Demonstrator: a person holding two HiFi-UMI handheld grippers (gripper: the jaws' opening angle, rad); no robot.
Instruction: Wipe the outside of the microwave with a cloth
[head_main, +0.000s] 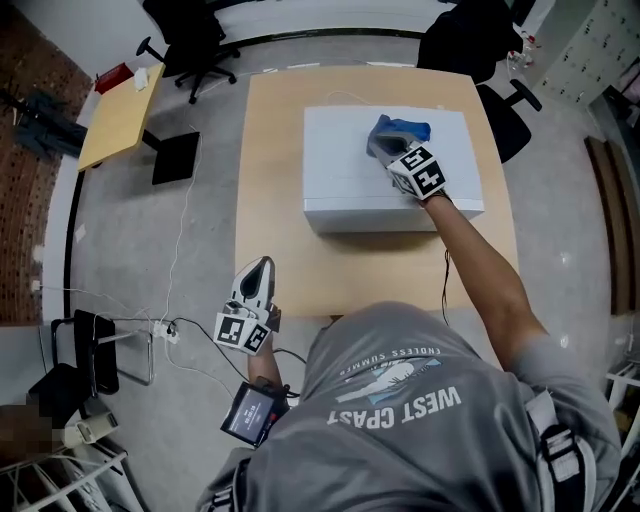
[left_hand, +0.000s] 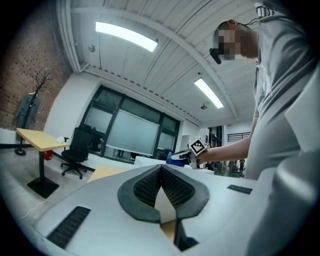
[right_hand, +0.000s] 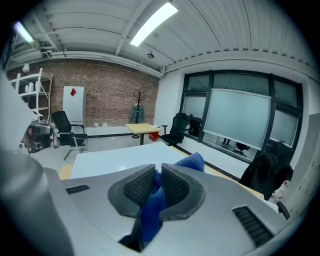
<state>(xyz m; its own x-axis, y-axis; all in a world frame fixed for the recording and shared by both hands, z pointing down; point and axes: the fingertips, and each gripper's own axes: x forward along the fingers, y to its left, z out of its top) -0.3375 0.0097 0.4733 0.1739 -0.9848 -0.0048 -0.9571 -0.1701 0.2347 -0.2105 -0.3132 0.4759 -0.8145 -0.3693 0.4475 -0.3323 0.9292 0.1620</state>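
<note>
A white microwave (head_main: 340, 170) lies as a flat box on the light wooden table (head_main: 272, 110); its top (right_hand: 120, 156) fills the right gripper view. My right gripper (head_main: 385, 150) rests over the top's far right part, shut on a blue cloth (head_main: 400, 130) that bunches between the jaws (right_hand: 152, 205) and sticks out ahead. My left gripper (head_main: 258, 272) is shut with nothing in it, held level off the table's near left corner. In the left gripper view the shut jaws (left_hand: 161, 176) point at the microwave (left_hand: 150, 161), with the right gripper (left_hand: 192, 154) beyond.
Black office chairs (head_main: 195, 45) stand behind the table, another at the back right (head_main: 505, 100). A small yellow side table (head_main: 120, 115) sits at the left. Cables and a power strip (head_main: 165, 328) lie on the floor by the left gripper.
</note>
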